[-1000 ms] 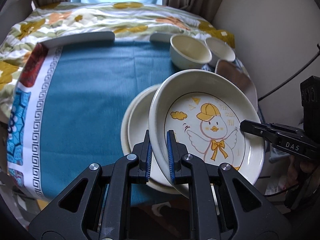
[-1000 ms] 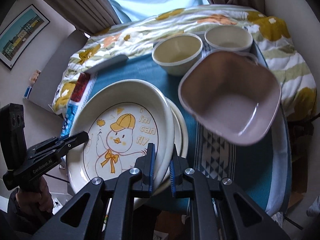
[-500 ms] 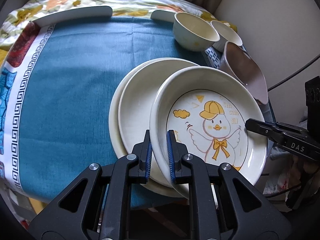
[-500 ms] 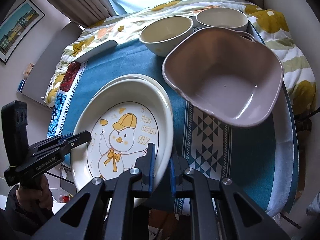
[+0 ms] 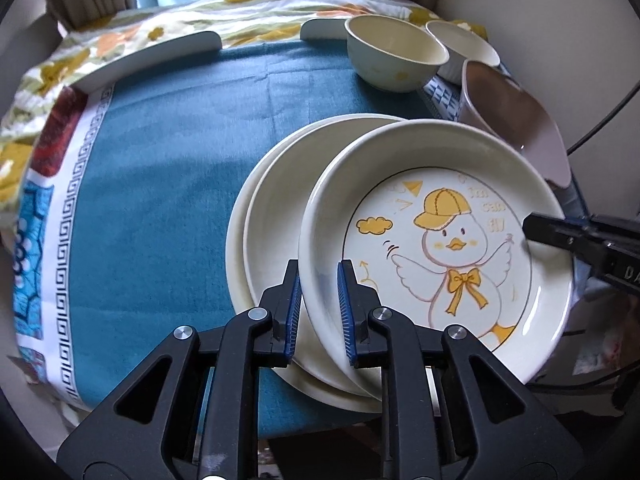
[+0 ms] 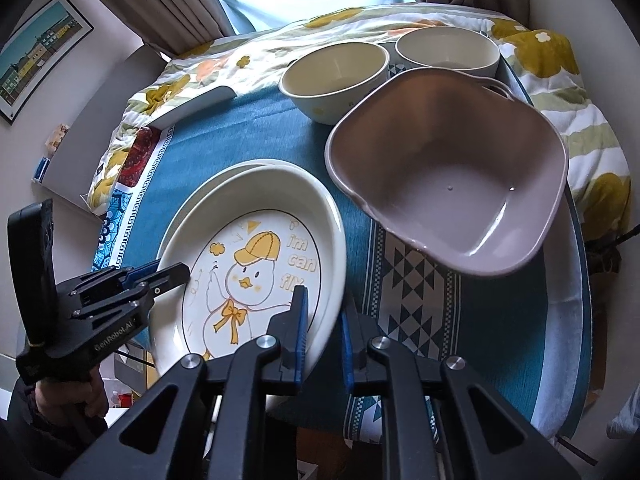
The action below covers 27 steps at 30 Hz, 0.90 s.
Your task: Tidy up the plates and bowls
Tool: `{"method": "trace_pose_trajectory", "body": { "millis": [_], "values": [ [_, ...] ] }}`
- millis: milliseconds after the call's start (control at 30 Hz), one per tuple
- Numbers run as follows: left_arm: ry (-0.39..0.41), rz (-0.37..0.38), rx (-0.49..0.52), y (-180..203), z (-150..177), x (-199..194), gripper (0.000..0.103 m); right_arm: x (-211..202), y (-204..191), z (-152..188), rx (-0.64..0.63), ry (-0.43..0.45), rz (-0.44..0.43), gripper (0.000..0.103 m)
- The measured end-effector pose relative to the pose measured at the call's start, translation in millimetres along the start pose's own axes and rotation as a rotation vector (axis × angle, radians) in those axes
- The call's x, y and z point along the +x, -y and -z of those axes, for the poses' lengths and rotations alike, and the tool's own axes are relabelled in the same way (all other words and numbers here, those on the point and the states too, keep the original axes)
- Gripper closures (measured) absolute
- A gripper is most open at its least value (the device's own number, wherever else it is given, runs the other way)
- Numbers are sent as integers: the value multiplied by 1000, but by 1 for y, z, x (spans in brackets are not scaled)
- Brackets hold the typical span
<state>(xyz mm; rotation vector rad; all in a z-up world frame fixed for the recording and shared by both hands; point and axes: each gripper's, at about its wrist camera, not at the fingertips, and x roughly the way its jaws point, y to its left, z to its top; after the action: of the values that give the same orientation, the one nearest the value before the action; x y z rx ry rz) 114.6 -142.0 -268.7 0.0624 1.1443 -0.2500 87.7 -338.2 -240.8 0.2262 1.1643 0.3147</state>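
Both grippers point steeply downward at the table; the left gripper (image 5: pixel 318 306) has its two blue-padded jaws narrow around the near rim of the duck plate (image 5: pixel 436 256), one pad under the rim and one inside, and these jaws have just been opening a little, with the rim still between them; whether the pads still press on it I cannot tell. The right gripper (image 6: pixel 322 326) holds the opposite rim of the same plate between nearly closed jaws; in the right wrist view a hand (image 6: pixel 66 398) in a dark sleeve carries the left gripper at the lower left.

The duck plate lies over two plain cream plates (image 5: pixel 272 236) stacked on the blue tablecloth (image 5: pixel 160 184), shifted a little to one side of them, near the table edge; it hides most of the stack in the right wrist view. Just beyond the plates stands a square mauve bowl (image 6: pixel 452 184); behind it are a cream bowl with yellow flowers (image 6: pixel 334 76) and a white bowl (image 6: pixel 448 50), close to each other. A flowered blanket (image 6: pixel 560 92) lies beyond the table, and a framed picture (image 6: pixel 38 54) hangs on the wall.

In count: three plates; three bowls; two grippers.
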Motion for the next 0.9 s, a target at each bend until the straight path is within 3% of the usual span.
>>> {"method": "trace_pose_trajectory", "body": {
  "millis": [533, 900],
  "values": [
    [32, -187, 143, 18, -6, 0, 87, 10, -2, -4, 0, -14, -5, 89],
    [44, -196, 116, 4, -10, -8, 87, 16, -4, -6, -8, -14, -12, 89]
  ]
}}
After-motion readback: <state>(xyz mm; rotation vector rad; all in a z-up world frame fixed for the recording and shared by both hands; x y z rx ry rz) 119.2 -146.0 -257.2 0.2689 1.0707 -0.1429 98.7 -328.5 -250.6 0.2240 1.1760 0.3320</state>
